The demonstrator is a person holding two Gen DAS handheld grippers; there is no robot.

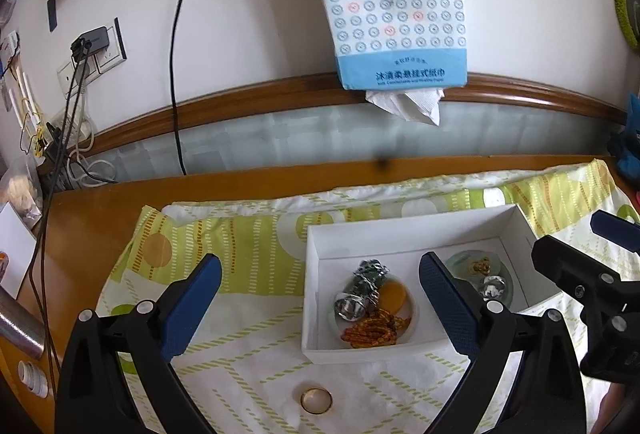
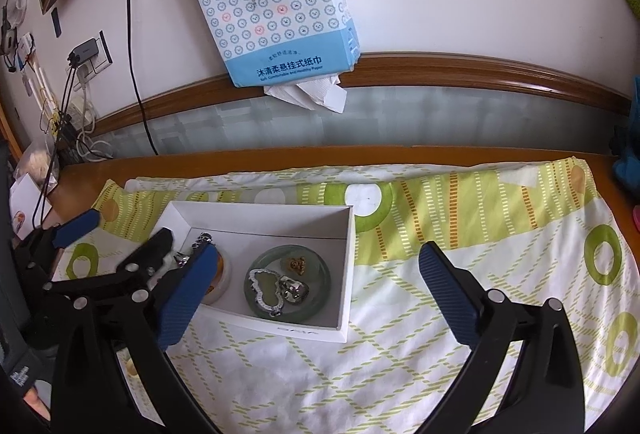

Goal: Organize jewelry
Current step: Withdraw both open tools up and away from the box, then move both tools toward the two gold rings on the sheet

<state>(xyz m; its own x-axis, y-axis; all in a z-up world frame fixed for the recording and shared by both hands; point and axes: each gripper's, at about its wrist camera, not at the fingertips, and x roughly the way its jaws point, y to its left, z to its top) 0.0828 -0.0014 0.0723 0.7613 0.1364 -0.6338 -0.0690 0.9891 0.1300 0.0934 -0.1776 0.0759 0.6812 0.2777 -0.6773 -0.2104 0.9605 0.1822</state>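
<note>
jewelry mostly sits in the shallow white cardboard box [image 1: 404, 230] on the green-patterned cloth [image 1: 248, 242]. from the left wrist view one piece is still out — a plain gold band ring [image 1: 316, 400] lying flat on the cloth, just in front of the box's near wall and low between the blue-padded fingers of the left gripper [image 1: 320, 298]. those fingers stand spread wide with nothing between the pads. the ring lies below and slightly left of the gripper's midline, so i judge the left hand is the nearer one for it; being round, it has no long axis to line up with.

from the right wrist view the right gripper [image 2: 318, 284] is also spread wide and empty, hovering over the box's right end, where a green jade bangle [image 2: 290, 284] rings smaller pieces. the ring does not show here.
</note>
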